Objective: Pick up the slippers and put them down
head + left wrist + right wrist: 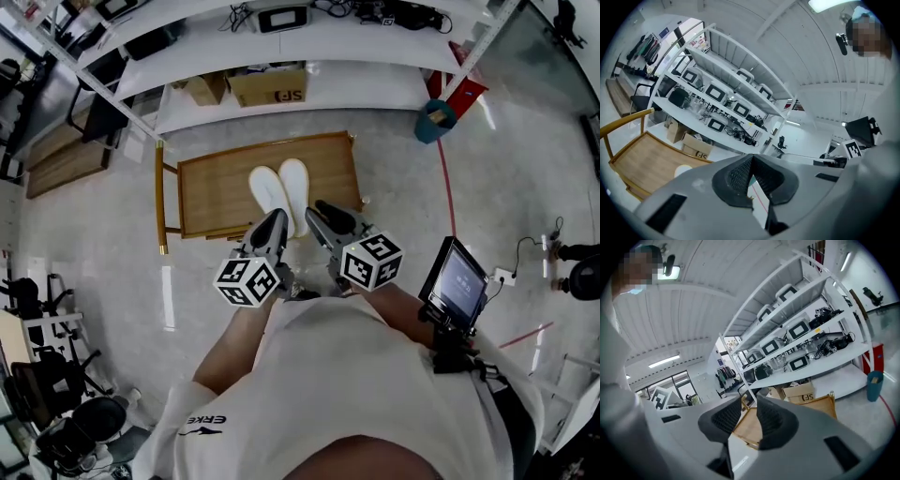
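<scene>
White T-shirt [347,375] with black logo [202,424]; grey left tool [277,220] and right tool [317,210] bear black-and-white marker cubes [248,281]

Slippers [281,195] matt white, cloth-like. Surface [214,192]: smooth light wood, slight sheen. Floor [403,178]: glossy, polished, reflects the lights.

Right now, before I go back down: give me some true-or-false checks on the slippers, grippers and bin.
1. Both slippers lie on the bench. True.
2. The right gripper holds a slipper. False: its jaws stand apart with nothing between them.
3. The slippers lie side by side. True.
4. The bin stands on the bench. False: it stands on the floor, off to the bench's right in the head view.
5. The left gripper holds nothing. True.
</scene>
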